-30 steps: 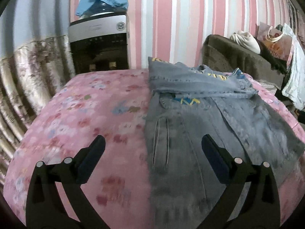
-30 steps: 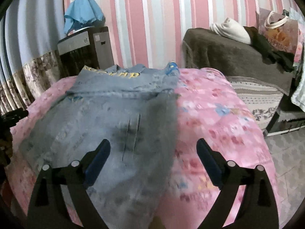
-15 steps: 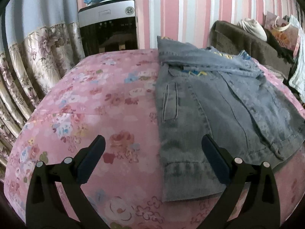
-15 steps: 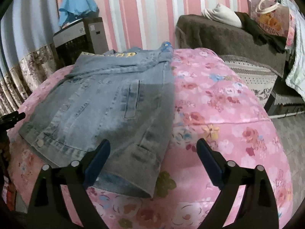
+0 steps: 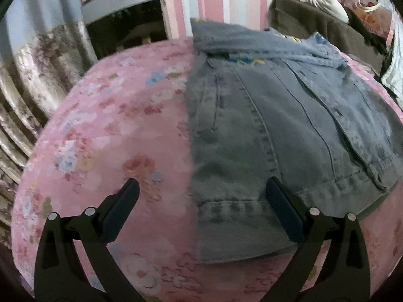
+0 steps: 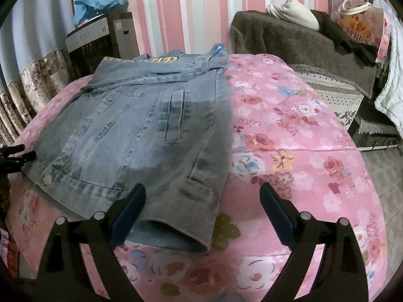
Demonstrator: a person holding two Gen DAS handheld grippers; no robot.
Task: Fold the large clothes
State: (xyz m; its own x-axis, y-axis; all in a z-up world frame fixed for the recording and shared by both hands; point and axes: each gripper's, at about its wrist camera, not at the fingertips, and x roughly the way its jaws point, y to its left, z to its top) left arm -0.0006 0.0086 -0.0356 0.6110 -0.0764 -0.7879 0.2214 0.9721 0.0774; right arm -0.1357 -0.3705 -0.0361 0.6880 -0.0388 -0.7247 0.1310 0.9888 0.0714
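Observation:
A grey-blue denim jacket (image 5: 277, 130) lies flat on the pink floral bedspread (image 5: 113, 138), its sleeves folded in and the collar with yellow lettering toward the wall. In the right wrist view the jacket (image 6: 141, 136) fills the left half of the bed, its hem and a cuff nearest me. My left gripper (image 5: 201, 203) stands open over the jacket's near left hem corner. My right gripper (image 6: 201, 206) is open above the near right hem corner and cuff. Nothing is held by either.
A water dispenser (image 6: 100, 40) draped with a blue cloth stands by the striped wall. A brown-covered sofa (image 6: 297, 42) with a white bundle and a floral bag sits at the right. Patterned curtains (image 5: 37, 80) hang at the left. The left gripper's tip (image 6: 15, 153) shows at the left edge.
Both grippers have drawn back toward the jacket's hem end and dropped closer to it; the hem and the bed's near edge have come into view. Both stay open.

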